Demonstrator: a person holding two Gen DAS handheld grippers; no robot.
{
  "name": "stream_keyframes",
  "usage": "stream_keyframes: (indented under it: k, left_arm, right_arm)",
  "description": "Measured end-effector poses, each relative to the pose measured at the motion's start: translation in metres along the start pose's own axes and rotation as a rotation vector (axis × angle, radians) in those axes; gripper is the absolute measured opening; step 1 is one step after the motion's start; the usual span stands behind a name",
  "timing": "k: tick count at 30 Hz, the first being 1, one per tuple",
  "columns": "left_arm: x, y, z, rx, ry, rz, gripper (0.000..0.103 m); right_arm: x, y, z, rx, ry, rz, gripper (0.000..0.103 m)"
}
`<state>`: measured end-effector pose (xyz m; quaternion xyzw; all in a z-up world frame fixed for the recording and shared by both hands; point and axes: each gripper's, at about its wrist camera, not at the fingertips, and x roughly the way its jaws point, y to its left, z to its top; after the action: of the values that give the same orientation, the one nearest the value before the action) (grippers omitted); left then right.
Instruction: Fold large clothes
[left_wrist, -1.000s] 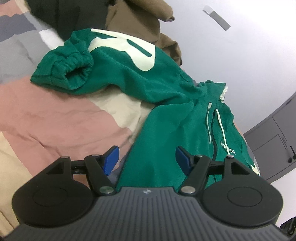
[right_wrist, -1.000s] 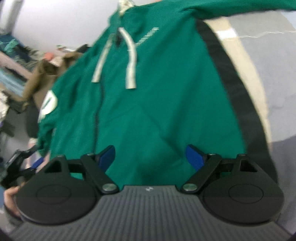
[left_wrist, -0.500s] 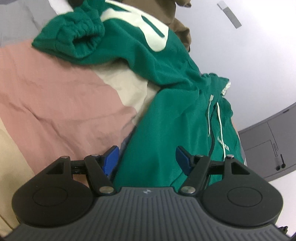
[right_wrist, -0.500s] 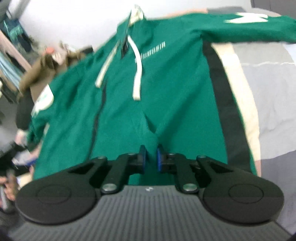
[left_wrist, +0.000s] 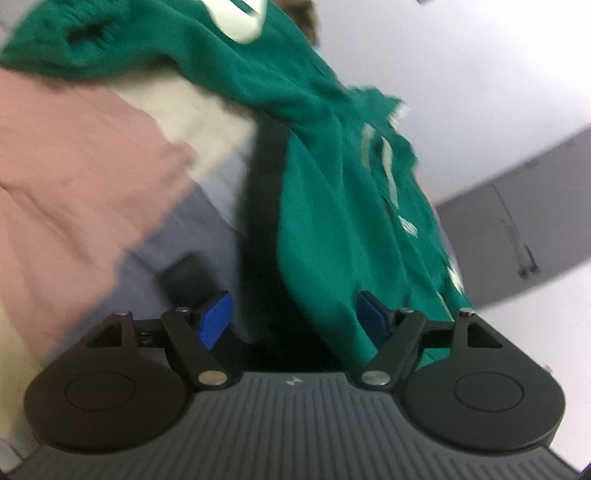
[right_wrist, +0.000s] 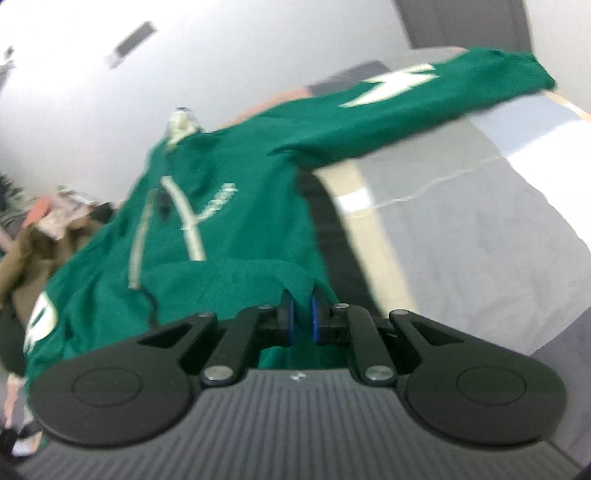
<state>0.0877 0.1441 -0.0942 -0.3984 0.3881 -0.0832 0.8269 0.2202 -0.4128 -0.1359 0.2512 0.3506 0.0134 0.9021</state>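
A green zip hoodie (right_wrist: 236, 236) with pale drawstrings lies spread front-up across a patchwork bedspread (right_wrist: 461, 229) of grey, cream and pink panels, one sleeve stretched out toward the far side and the other bunched near a brown garment (right_wrist: 22, 254) at the bed's edge. The right gripper (right_wrist: 301, 317) has its blue pads pinched tight on a raised fold of the hoodie's lower hem. The left gripper (left_wrist: 291, 317) hangs over the hem's other side with its jaws wide and opening, one pad against the green cloth but nothing clamped.
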Motion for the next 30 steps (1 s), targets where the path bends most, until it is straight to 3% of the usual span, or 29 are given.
stream_keyframes:
  k: [6, 9, 12, 15, 17, 18, 19, 20, 22, 24, 27, 30]
  left_arm:
    - [0.005, -0.021, -0.012, 0.102, 0.047, -0.179, 0.079]
    - [0.009, -0.034, -0.020, 0.170, 0.068, -0.231, 0.085]
    - [0.021, -0.044, -0.029, 0.246, 0.087, -0.167, 0.086]
    - [0.037, -0.052, -0.038, 0.312, 0.134, -0.057, 0.084]
    - [0.042, -0.056, -0.044, 0.342, 0.153, -0.031, 0.084]
    - [0.042, -0.058, -0.046, 0.359, 0.152, -0.015, 0.076]
    - [0.044, -0.060, -0.045, 0.363, 0.148, 0.001, 0.059]
    - [0.043, -0.059, -0.044, 0.352, 0.143, 0.018, 0.050]
    - [0.032, -0.053, -0.037, 0.284, 0.148, -0.006, 0.021]
    - [0.014, -0.046, -0.023, 0.205, 0.137, -0.052, 0.014]
    - [-0.019, -0.034, -0.002, 0.097, 0.130, -0.137, 0.013]
    - [-0.049, -0.023, 0.011, 0.036, 0.090, -0.134, 0.012]
  right_arm:
    - [0.008, -0.021, -0.005, 0.076, 0.031, 0.006, 0.012]
    - [0.007, -0.019, -0.007, 0.050, 0.040, 0.014, 0.012]
    - [0.001, -0.015, -0.011, 0.023, 0.042, 0.026, 0.012]
    - [-0.009, -0.010, -0.013, 0.010, 0.037, 0.046, 0.012]
    - [-0.020, -0.007, -0.016, -0.003, 0.030, 0.067, 0.012]
    - [-0.027, -0.002, -0.017, -0.018, 0.023, 0.078, 0.012]
    - [-0.033, 0.003, -0.018, -0.033, 0.018, 0.085, 0.012]
    - [-0.040, 0.007, -0.020, -0.044, 0.012, 0.095, 0.012]
    - [-0.053, 0.016, -0.021, -0.058, 0.008, 0.115, 0.012]
    - [-0.064, 0.029, -0.022, -0.091, 0.023, 0.123, 0.012]
    - [-0.081, 0.049, -0.026, -0.166, 0.055, 0.132, 0.012]
    - [-0.090, 0.063, -0.029, -0.232, 0.096, 0.124, 0.012]
